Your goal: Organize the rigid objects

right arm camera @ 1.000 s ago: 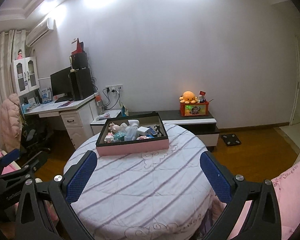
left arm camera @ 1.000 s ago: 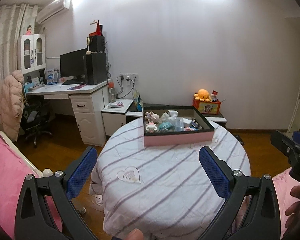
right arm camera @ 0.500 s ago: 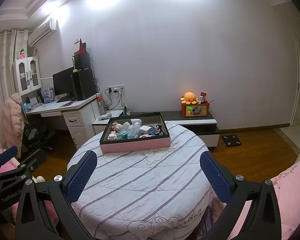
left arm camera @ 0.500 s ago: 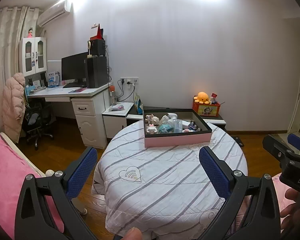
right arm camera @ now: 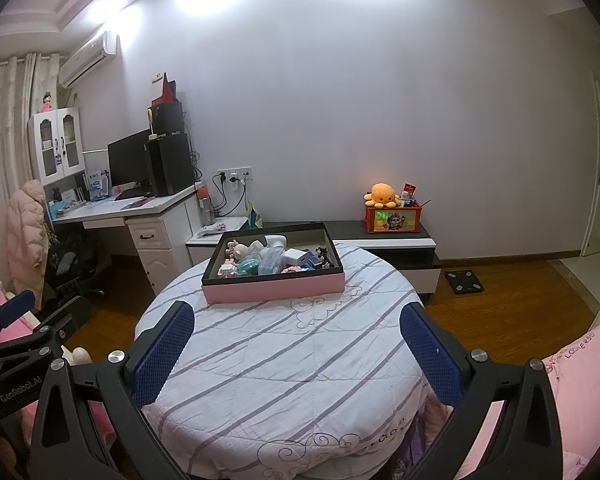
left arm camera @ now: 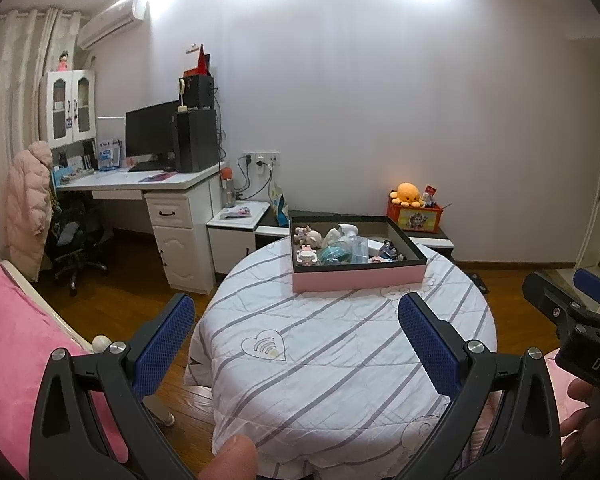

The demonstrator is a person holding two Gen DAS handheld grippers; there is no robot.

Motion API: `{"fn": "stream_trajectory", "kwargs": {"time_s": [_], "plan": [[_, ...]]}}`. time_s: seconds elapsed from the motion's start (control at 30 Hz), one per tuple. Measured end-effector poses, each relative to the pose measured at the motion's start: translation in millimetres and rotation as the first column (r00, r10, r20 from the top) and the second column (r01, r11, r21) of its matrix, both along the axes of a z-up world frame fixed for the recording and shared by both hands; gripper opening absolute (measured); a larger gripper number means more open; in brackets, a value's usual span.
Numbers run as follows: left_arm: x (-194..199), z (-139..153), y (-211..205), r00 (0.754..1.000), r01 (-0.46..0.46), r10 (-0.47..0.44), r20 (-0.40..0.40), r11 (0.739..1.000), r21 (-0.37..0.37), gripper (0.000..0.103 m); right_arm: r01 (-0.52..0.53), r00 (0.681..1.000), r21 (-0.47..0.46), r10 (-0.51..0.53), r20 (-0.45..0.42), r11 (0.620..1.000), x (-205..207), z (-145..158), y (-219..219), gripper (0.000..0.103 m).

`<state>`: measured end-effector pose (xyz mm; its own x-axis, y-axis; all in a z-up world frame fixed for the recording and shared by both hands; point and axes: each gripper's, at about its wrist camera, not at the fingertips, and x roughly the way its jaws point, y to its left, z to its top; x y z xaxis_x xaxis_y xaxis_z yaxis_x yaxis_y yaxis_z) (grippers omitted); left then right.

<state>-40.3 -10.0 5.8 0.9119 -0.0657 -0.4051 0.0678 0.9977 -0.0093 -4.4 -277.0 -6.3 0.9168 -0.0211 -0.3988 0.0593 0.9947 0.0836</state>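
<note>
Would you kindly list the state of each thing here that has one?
left gripper: open, empty
right gripper: open, empty
pink tray: open-topped, holding jumbled small items
monitor: screen dark
cabinet: doors shut
desk drawer: shut

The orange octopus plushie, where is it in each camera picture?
Left wrist view: the orange octopus plushie sits right of centre, atop a red toy box by the wall, behind the pink tray.
Right wrist view: the plushie is right of centre too, on the same box.
Shared landmark: the pink tray on the round striped table.
</note>
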Motion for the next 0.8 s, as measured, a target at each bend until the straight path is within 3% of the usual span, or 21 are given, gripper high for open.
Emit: {"fn": "stream_trajectory", "kwargs": {"time_s": [0.8], "plan": [[-0.5,3.4,5.2,1.0,-0.003,0.003,0.003,1.0,0.002,0.103,-0.001,1.0,-0.016,0.0,-0.01,1.0,3.5,-0.5,5.7,0.103]]}}
